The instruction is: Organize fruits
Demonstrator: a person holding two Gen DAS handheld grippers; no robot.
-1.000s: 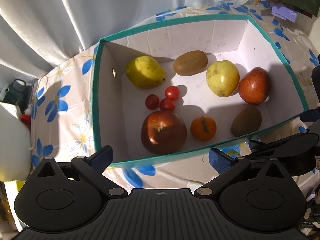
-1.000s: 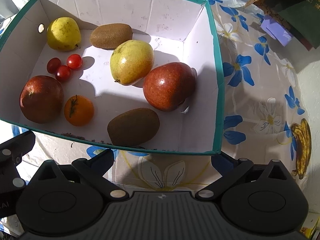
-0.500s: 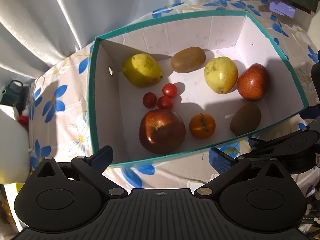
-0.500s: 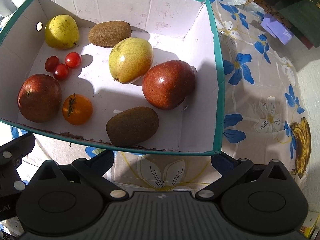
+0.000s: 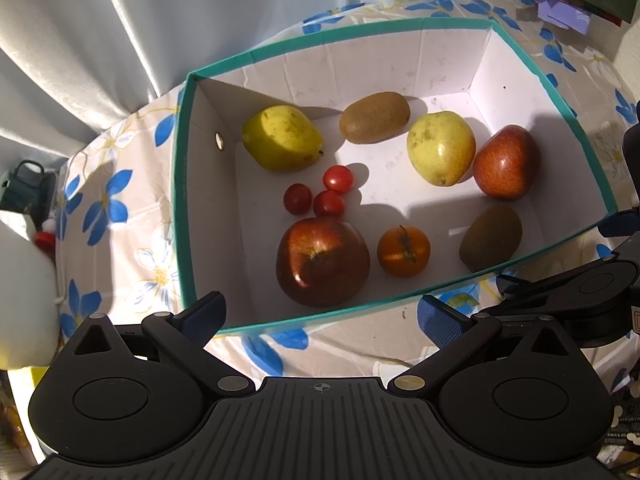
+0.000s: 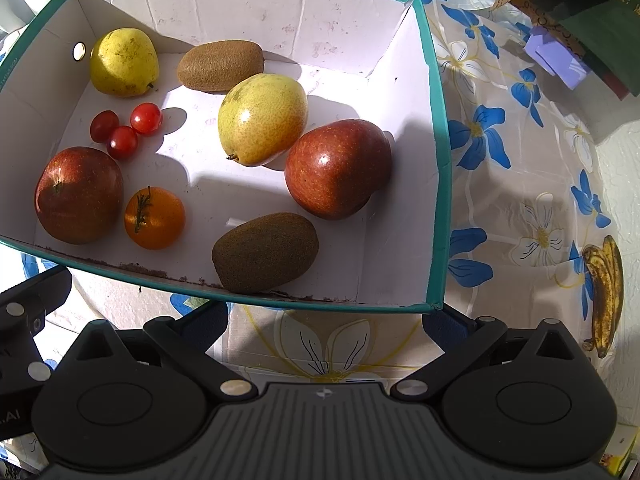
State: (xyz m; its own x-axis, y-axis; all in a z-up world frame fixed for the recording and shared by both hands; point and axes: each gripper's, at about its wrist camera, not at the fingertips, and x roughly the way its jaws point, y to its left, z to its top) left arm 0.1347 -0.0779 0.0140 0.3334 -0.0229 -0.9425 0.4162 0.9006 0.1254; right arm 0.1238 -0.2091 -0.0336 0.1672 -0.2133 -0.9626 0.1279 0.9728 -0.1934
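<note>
While the left tool (image 5: 320, 316) hangs spread and empty just short of the box (image 5: 400, 28), its view looks down into the box on the flowered desk (image 5: 120, 208). Against the box's far wall lie a yellow pear (image 5: 282, 138) and a kiwi (image 5: 375, 117); right of the kiwi sit a second pear (image 5: 441, 148) and a red apple (image 5: 505, 162), the two touching or nearly so. Three cherry tomatoes (image 5: 324, 194) cluster mid-box. By the box's near wall sit a dark apple (image 5: 322, 261), an orange tomato (image 5: 404, 251) and a second kiwi (image 5: 491, 238), well apart from one another. A curtain (image 5: 120, 20) hangs beyond the box.

From the right view, the right tool (image 6: 324, 320) is likewise spread, holding nothing, its fingers just outside the box's near wall (image 6: 240, 299). Inside the box the same fruit shows: pear (image 6: 124, 62), kiwi (image 6: 220, 65), second pear (image 6: 262, 118) beside the red apple (image 6: 338, 168), cherry tomatoes (image 6: 124, 130), dark apple (image 6: 79, 195), orange tomato (image 6: 155, 218), second kiwi (image 6: 265, 252). Right of the box, a browned banana (image 6: 606, 292) lies on the desk (image 6: 520, 200).
</note>
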